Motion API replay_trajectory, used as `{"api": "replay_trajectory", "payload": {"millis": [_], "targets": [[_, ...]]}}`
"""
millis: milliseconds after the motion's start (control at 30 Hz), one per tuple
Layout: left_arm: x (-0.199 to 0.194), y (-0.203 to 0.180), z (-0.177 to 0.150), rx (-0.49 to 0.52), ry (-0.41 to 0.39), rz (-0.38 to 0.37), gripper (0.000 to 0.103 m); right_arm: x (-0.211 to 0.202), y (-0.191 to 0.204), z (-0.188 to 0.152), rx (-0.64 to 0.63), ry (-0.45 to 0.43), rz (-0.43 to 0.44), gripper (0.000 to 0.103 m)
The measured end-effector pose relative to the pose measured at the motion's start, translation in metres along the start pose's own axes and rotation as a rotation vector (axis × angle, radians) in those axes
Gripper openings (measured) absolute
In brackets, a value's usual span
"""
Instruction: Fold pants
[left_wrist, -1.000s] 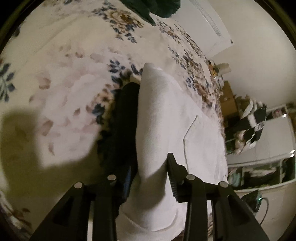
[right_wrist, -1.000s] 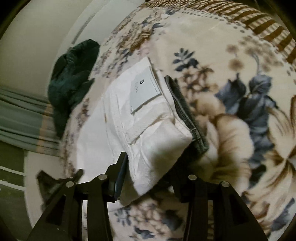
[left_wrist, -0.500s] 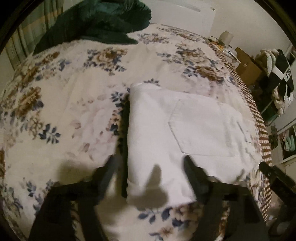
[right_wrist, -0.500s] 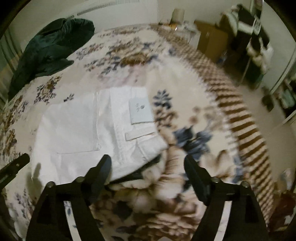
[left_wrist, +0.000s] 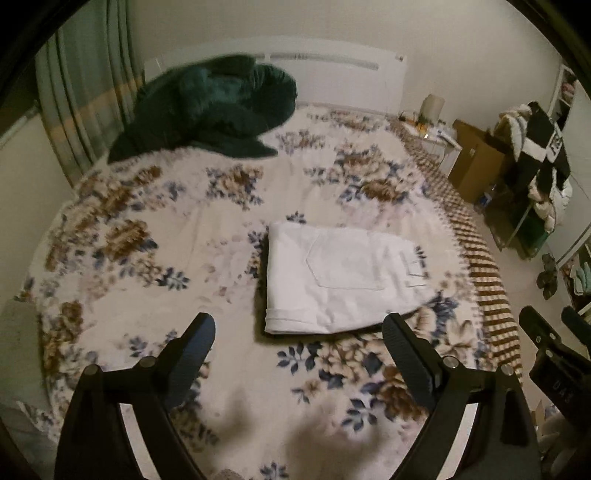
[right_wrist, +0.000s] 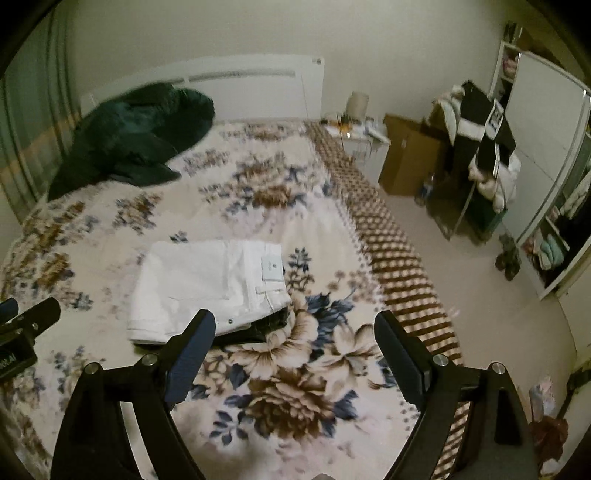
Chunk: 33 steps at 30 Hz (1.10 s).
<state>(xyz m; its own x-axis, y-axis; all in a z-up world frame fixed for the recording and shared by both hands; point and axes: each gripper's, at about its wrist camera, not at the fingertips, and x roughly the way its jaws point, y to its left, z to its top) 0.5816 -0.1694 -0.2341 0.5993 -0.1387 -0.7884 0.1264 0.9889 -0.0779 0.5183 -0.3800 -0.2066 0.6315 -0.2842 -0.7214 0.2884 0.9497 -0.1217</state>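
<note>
The white pants (left_wrist: 340, 280) lie folded into a flat rectangle on the floral blanket (left_wrist: 147, 258), back pocket up; in the right wrist view the pants (right_wrist: 199, 280) show a label near the waistband. A dark cloth edge (right_wrist: 258, 328) peeks out from under their near corner. My left gripper (left_wrist: 298, 325) hangs well above the bed with its jaws opening and nothing between them. My right gripper (right_wrist: 294, 319) is likewise raised, its jaws opening and empty. Neither touches the pants.
A dark green garment (left_wrist: 207, 110) is heaped at the head of the bed by the white headboard (left_wrist: 332, 74). Right of the bed stand a cardboard box (right_wrist: 410, 162), a loaded clothes rack (right_wrist: 484, 155) and a wardrobe (right_wrist: 546, 140). Curtains (left_wrist: 85, 110) hang on the left.
Both grippers let go of the folded pants, opened wide, and rose and drew back from the bed. The pants now lie flat, far below the fingers.
</note>
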Motion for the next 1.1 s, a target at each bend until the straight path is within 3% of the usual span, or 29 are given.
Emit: {"api": "replay_trajectory", "payload": {"millis": [333,600,700,900,1100], "targets": [[-0.169,-0.022,-0.020,-0.024,-0.098,0.055,0.093,-0.189,-0.041,-0.003,-0.008,-0.126,0.082,0.090],[-0.249,-0.028,-0.038,-0.061,-0.134,0.068,0.093,-0.310,-0.068,-0.016,-0.023,-0.175,0.134,0.093],[-0.267,-0.030,-0.043,-0.052,-0.140,0.055,0.103,-0.341,-0.074,-0.019,-0.023,-0.188,0.136,0.094],[-0.288,-0.033,-0.049,-0.024,-0.150,0.065,0.103,-0.377,-0.077,-0.023,-0.017,-0.198,0.120,0.095],[-0.298,-0.034,-0.060,-0.015,-0.156,0.081,0.103,-0.383,-0.077,-0.025,-0.011,-0.187,0.123,0.095]]}}
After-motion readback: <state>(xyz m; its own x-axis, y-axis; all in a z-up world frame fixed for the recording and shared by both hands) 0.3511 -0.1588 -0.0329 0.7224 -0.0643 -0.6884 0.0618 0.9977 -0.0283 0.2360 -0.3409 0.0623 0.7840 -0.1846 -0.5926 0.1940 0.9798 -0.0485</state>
